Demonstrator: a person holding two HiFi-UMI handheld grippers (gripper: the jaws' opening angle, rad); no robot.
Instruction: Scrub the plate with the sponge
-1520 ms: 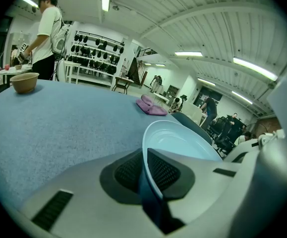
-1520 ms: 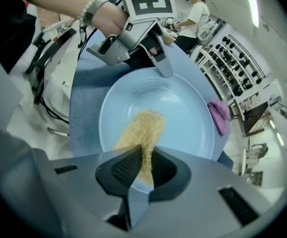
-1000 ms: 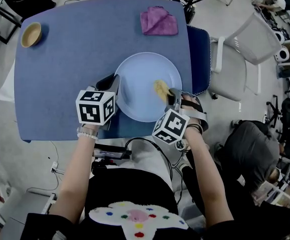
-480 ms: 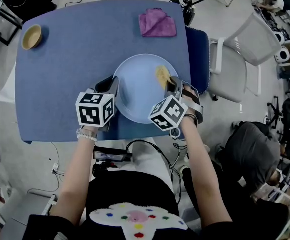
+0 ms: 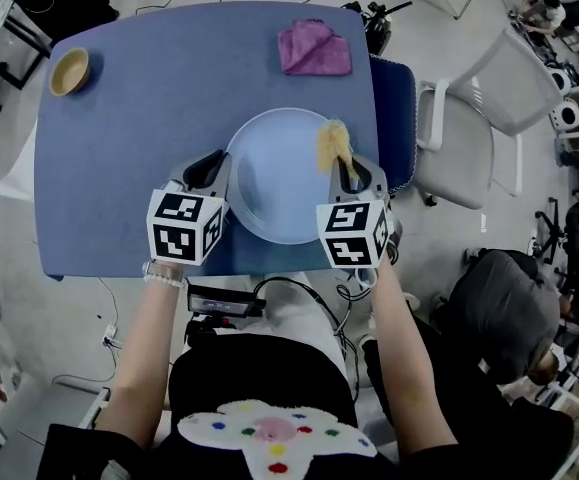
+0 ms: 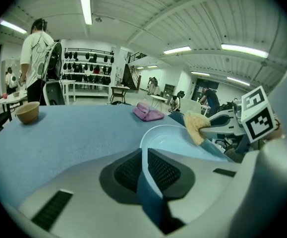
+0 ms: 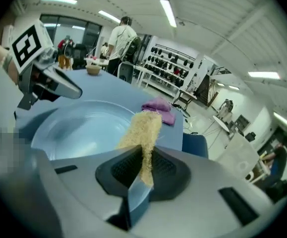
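Observation:
A pale blue plate (image 5: 274,183) lies on the blue table (image 5: 139,118) near its front edge. My left gripper (image 5: 212,168) clamps the plate's left rim. In the left gripper view the rim (image 6: 144,155) runs between the dark pads, which have just been opening a little while still on it. My right gripper (image 5: 354,175) is shut on a yellow sponge (image 5: 333,146), which stands up at the plate's right rim. The right gripper view shows the sponge (image 7: 143,130) squeezed between the pads over the plate (image 7: 79,128).
A crumpled purple cloth (image 5: 315,48) lies at the table's far edge. A small wooden bowl (image 5: 69,71) sits at the far left corner. A white chair (image 5: 469,128) stands right of the table, and a person (image 5: 509,308) sits beyond it.
My right gripper has rolled, lifted and moved outward, carrying the sponge from the plate's inner right side to its right rim. The left gripper has kept its place on the left rim.

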